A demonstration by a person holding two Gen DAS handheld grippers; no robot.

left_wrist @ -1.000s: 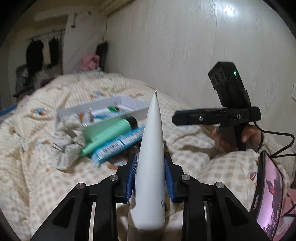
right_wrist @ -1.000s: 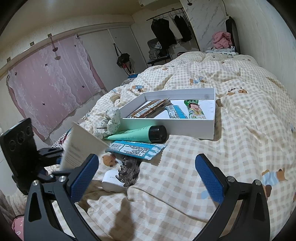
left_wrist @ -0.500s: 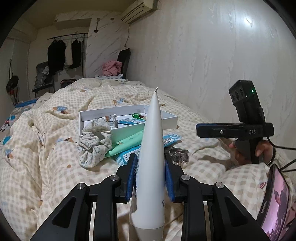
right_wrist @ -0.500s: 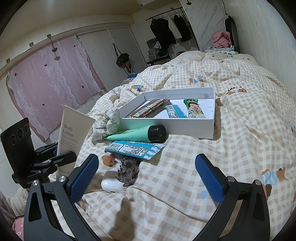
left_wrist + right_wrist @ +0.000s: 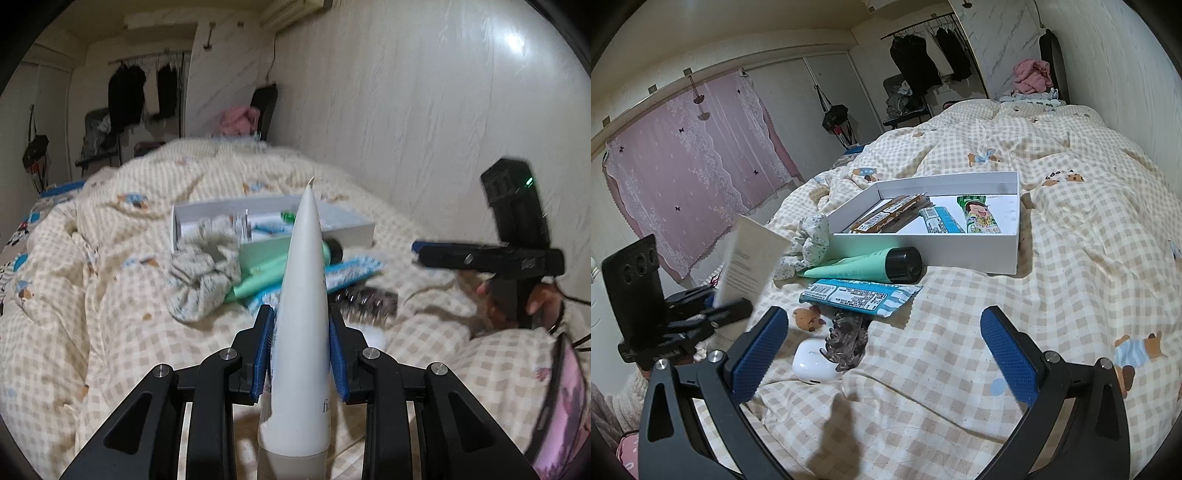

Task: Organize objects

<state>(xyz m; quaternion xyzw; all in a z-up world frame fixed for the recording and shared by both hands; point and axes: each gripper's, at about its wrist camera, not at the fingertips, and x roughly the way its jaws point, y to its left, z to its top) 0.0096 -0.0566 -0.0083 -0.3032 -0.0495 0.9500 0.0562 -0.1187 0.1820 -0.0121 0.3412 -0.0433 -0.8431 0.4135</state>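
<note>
Lotion in hand: my left gripper [image 5: 302, 349] held a white lotion tube [image 5: 301, 314] upright, its blue-padded fingers [image 5: 263, 354] pressed against both sides of the tube, cap end down and crimped tip up, raised above the checked bedspread [image 5: 1071, 258]; my right gripper [image 5: 886, 354] hovered over the bed with its fingers [image 5: 759, 354] spread wide and nothing between them; from the right wrist view the left gripper and its tube [image 5: 753, 258] stood at the left edge, blurred; a white shallow box [image 5: 960, 254] lay on the bedspread ahead, holding brown snack bars [image 5: 890, 218], a blue packet [image 5: 940, 219] and a green cartoon packet [image 5: 979, 219] side by side; a mint-green tube with a black cap [image 5: 871, 264] lay against the box's near wall, with a flowered scrunchie [image 5: 809, 243] just beside its flat end; a blue-and-white wrapper [image 5: 860, 295] lay nearer to me, touching the green tube; a dark hair claw [image 5: 847, 341] rested against a white earbud case [image 5: 812, 363] close to my right fingers; pink lace curtains [image 5: 690, 177] hung along the far wall.
</note>
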